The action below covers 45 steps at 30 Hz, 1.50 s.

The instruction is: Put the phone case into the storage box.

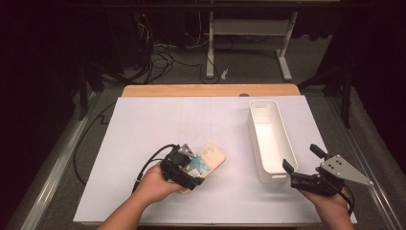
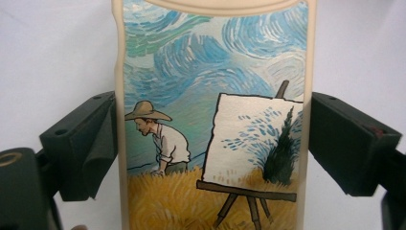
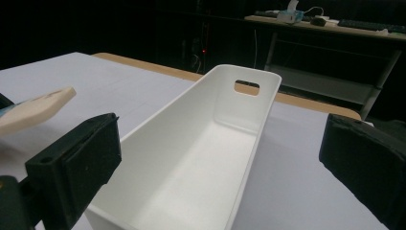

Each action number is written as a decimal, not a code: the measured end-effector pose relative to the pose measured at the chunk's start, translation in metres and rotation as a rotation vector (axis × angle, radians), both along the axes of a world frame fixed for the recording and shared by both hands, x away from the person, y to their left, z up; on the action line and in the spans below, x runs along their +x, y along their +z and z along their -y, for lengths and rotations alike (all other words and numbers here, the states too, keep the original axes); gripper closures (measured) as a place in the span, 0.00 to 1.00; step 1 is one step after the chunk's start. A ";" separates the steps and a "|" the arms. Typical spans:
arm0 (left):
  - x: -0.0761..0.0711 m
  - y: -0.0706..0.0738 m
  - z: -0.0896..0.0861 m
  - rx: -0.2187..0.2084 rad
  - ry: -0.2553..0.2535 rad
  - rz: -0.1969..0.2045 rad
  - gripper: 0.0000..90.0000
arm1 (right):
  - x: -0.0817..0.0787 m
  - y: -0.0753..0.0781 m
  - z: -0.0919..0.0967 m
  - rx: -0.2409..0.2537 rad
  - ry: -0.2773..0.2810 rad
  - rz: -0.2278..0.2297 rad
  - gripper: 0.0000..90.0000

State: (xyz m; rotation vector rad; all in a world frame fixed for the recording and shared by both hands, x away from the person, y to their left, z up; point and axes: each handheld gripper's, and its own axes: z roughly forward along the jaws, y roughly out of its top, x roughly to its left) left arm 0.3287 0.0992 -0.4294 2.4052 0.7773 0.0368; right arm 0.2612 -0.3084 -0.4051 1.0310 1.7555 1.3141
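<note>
I have the phone case (image 2: 210,120), a flat cream rectangle with a glossy painted back of swirling blue sky, a straw-hatted painter and an easel, pinched across its width by my left gripper (image 2: 213,143), both black pads pressed on its smooth edges. It sits over the white sheet (image 1: 143,129), left of the long, smooth white plastic bin (image 1: 269,139). My right gripper (image 3: 230,167) faces that bin, jaws spread around nothing.
</note>
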 end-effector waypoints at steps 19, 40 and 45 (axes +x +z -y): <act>-0.020 -0.019 -0.037 -0.280 0.098 0.146 0.13 | 0.000 -0.001 -0.001 0.002 0.005 -0.004 0.01; -0.028 -0.018 -0.045 -0.441 0.103 0.234 0.13 | 0.000 -0.001 -0.002 -0.002 0.010 -0.003 0.01; -0.031 -0.016 -0.046 -0.479 0.091 0.268 0.13 | 0.000 -0.001 -0.002 -0.001 0.011 -0.005 0.01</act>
